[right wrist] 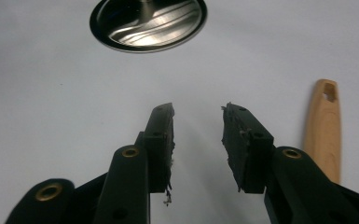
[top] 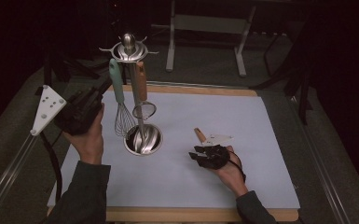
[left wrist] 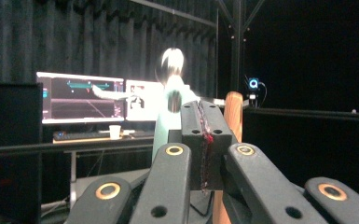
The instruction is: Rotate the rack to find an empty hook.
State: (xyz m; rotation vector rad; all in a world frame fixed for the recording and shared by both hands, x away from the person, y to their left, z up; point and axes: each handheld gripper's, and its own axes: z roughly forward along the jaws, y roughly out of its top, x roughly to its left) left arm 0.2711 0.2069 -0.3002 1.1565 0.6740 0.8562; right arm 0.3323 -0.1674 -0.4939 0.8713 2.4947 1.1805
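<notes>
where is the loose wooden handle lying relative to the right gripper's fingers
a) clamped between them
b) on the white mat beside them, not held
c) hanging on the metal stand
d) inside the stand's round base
b: the right gripper view shows the right gripper with its fingers apart over bare mat, and the wooden handle lying flat off to one side, outside the gap.

dark room, lit monitors (left wrist: 81,97)
</notes>
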